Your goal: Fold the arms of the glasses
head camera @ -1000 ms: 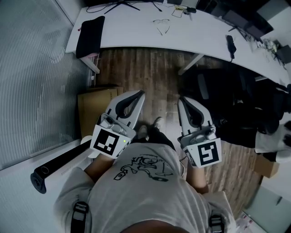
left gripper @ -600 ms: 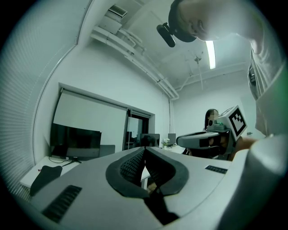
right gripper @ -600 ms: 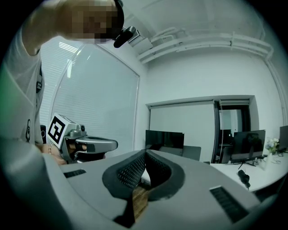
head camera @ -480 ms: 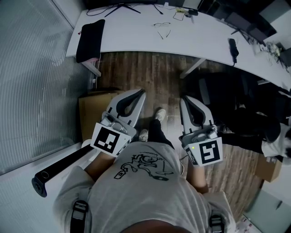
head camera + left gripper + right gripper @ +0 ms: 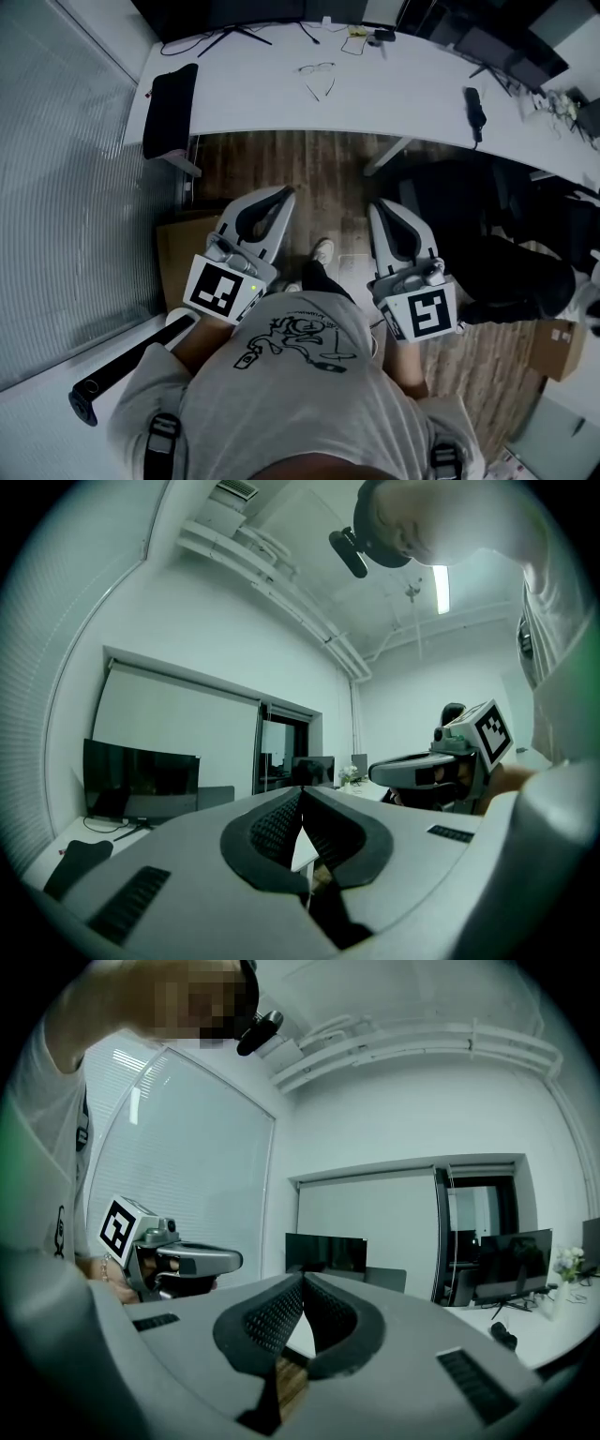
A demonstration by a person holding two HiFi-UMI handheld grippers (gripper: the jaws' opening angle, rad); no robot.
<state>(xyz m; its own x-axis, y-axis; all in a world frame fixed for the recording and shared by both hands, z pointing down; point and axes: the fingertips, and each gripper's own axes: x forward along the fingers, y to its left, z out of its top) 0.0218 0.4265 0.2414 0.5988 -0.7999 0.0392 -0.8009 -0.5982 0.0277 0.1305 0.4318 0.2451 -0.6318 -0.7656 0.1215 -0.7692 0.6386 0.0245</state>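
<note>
1. Head view, what changed: the desk sits lower and larger in frame than a second ago, and the person's feet have shifted on the floor, so the person is walking toward it. The glasses lie on the desk's far part with both arms unfolded, now nearer but well apart from both grippers. Folding has not begun; I judge this the approach.

2. Head view, grippers: the left gripper and right gripper are held level in front of the body, side by side as before. Both have their jaws together and carry nothing.

3. Head view, other differences: the pouch at the desk's left edge has also slid down the frame, and the box by the left gripper is now more covered by it.

4. Left gripper view: pads meet at the tips with nothing between them. The right gripper shows alongside, and the desk is only a pale strip beyond.

5. Right gripper view: pads closed, empty. A monitor and the desk edge lie ahead; the glasses cannot be made out.
</note>
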